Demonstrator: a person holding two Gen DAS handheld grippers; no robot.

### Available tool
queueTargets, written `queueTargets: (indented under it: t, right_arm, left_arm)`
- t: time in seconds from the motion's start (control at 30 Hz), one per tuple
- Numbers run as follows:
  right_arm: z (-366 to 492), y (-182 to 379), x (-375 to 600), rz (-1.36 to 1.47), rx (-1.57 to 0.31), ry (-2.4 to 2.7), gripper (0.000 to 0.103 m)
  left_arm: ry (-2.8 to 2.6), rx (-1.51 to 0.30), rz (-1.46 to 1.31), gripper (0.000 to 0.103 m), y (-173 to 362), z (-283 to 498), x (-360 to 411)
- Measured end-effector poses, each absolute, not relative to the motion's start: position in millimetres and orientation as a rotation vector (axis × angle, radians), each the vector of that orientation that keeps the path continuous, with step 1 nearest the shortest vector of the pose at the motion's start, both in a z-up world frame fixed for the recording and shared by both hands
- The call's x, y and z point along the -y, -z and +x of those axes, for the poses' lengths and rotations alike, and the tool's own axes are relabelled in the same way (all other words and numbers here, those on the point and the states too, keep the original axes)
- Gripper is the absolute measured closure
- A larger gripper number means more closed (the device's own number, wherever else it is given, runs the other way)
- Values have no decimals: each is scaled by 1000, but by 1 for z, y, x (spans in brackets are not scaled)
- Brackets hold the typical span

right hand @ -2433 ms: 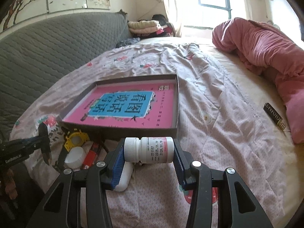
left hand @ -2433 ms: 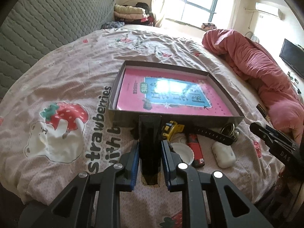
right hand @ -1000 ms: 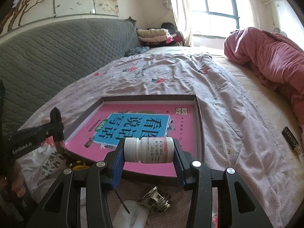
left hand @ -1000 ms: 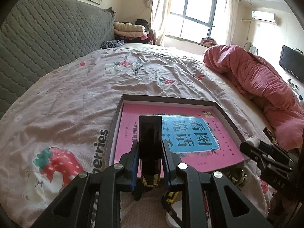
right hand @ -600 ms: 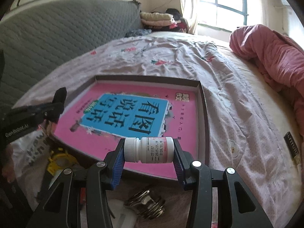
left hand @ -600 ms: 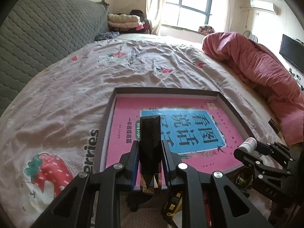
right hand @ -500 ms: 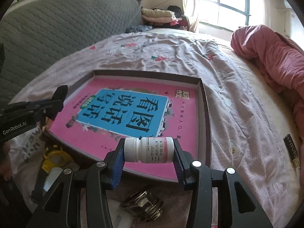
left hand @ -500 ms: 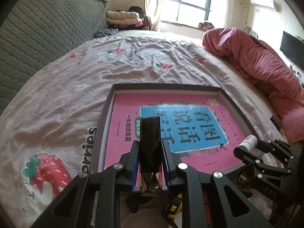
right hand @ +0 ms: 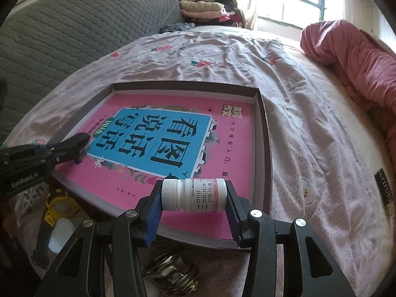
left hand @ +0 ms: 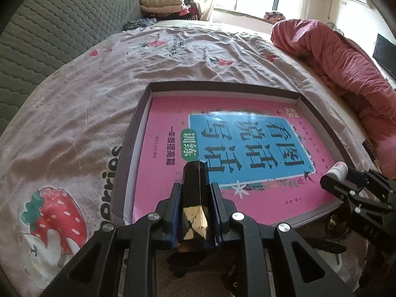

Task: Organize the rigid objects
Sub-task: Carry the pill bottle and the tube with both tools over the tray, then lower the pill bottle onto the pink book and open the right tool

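The left gripper [left hand: 195,212] clamps a black faceted bar [left hand: 194,198] pointing forward; the right gripper [right hand: 194,208] clamps a white bottle [right hand: 194,195] crosswise, cap left, above the tray [right hand: 262,133].

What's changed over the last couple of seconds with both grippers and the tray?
Both grippers have come forward from the clutter at the tray's near edge and tipped down over the pink book. The left gripper still clamps the black faceted case; the right gripper still clamps the white pill bottle. Nothing released; the tray hasn't moved.
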State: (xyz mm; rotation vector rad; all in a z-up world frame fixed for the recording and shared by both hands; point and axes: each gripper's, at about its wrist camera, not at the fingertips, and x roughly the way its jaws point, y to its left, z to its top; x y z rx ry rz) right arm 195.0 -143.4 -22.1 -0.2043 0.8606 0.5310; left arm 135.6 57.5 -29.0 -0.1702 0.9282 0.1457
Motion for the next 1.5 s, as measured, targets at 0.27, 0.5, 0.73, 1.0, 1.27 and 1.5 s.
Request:
queueTargets:
  t: [0.27,0.5,0.73,1.0,1.27,1.5]
  right_arm:
    - [202,24,140,-201,-905,-566,55]
    - [200,24,140,-200,-903,-576,55]
    - [198,24,141,-208,-885,-570,53]
    - [193,20,142,-239,-847,-555,43]
    - [192,19,144,-230,-842,-559,40]
    - [192,19,145,-232,-839,-552,36]
  left_arm:
    - [-155,-939,-160,80,32,136,-57]
    - [-163,-939,-168,80,32,137,-58]
    - [-168,-941,-172,80,31,136,-61]
    - [-207,-942,-180,80,30,134,-67]
    - [-200,-943,-207,79,30,133,-71]
    - [-198,-915,-215,79,26,130,-71]
